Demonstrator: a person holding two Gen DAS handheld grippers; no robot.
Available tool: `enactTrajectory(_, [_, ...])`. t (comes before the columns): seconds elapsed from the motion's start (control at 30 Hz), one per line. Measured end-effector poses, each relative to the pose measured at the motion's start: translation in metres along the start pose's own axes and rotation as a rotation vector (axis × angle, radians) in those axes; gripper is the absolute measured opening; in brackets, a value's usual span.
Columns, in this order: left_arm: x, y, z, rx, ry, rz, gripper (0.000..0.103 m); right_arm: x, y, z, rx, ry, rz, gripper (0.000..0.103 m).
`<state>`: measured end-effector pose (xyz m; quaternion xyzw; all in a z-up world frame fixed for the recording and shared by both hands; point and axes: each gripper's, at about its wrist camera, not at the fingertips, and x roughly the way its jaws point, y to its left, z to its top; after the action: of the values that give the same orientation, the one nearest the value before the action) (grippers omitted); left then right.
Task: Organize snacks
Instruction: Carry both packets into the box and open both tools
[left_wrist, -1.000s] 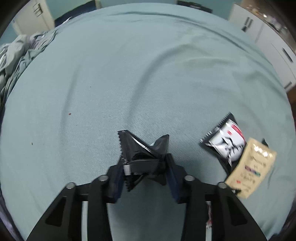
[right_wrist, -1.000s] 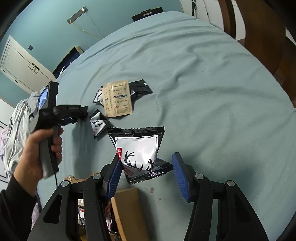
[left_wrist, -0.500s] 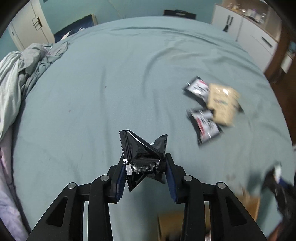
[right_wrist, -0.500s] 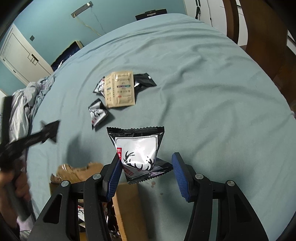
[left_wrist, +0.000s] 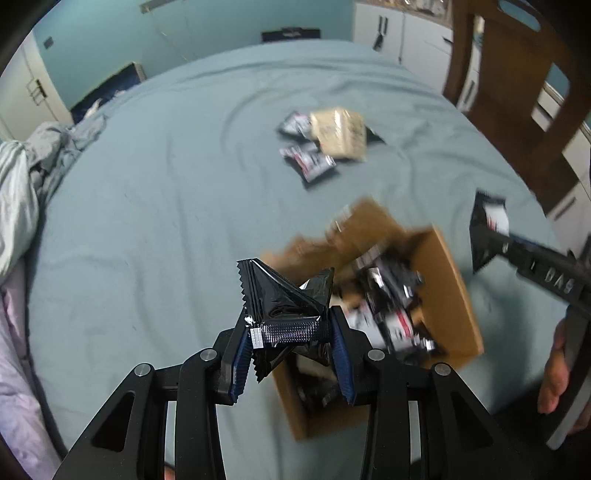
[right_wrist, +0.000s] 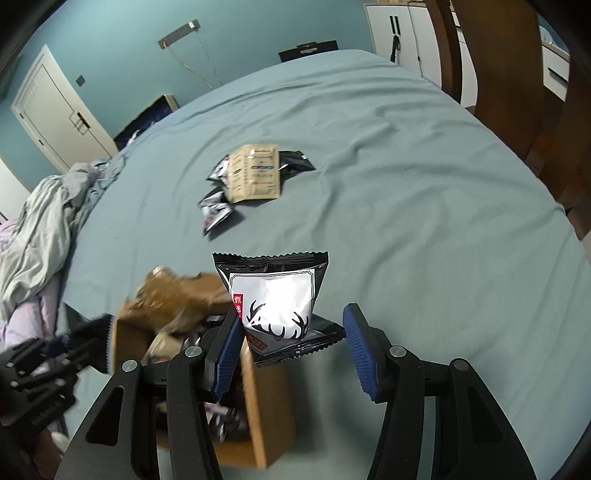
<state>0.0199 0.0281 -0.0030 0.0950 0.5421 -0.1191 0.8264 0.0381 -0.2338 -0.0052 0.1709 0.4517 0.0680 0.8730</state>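
Teal bed (left_wrist: 155, 192), cardboard box (left_wrist: 448, 280), scattered snack packets (right_wrist: 255, 177)

The bed (right_wrist: 406, 184) wore a plain teal sheet. The packet (right_wrist: 273, 295) was black-edged with a white panel, black antlers and a red label; another packet (left_wrist: 284, 299) was glossy black. The box (left_wrist: 443, 266) was brown cardboard, and the tan sachet (right_wrist: 256, 177) carried small print.

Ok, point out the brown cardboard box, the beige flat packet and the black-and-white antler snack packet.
Brown cardboard box (left_wrist: 452, 291): left wrist view, right inner wall.
Beige flat packet (right_wrist: 256, 177): right wrist view, printed face.
Black-and-white antler snack packet (right_wrist: 275, 295): right wrist view, white front panel.
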Motion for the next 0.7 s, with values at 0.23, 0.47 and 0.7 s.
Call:
enactTrajectory(0.23, [0.002,-0.039,-0.021,0.208,0.02,0.031,0.062,-0.023,0.003,-0.02,-0.003,-0.028,0.044,0.053])
enactTrajectory(0.47, [-0.015,-0.024,-0.015,0.138,-0.091,0.092,0.084,-0.029,0.011,-0.031,-0.028,-0.019,0.063,0.053])
enactTrajectory(0.7, [0.003,0.017,-0.008,-0.048,-0.006,0.032,0.083,-0.016,0.025,-0.032,-0.084,0.047,0.107,0.054])
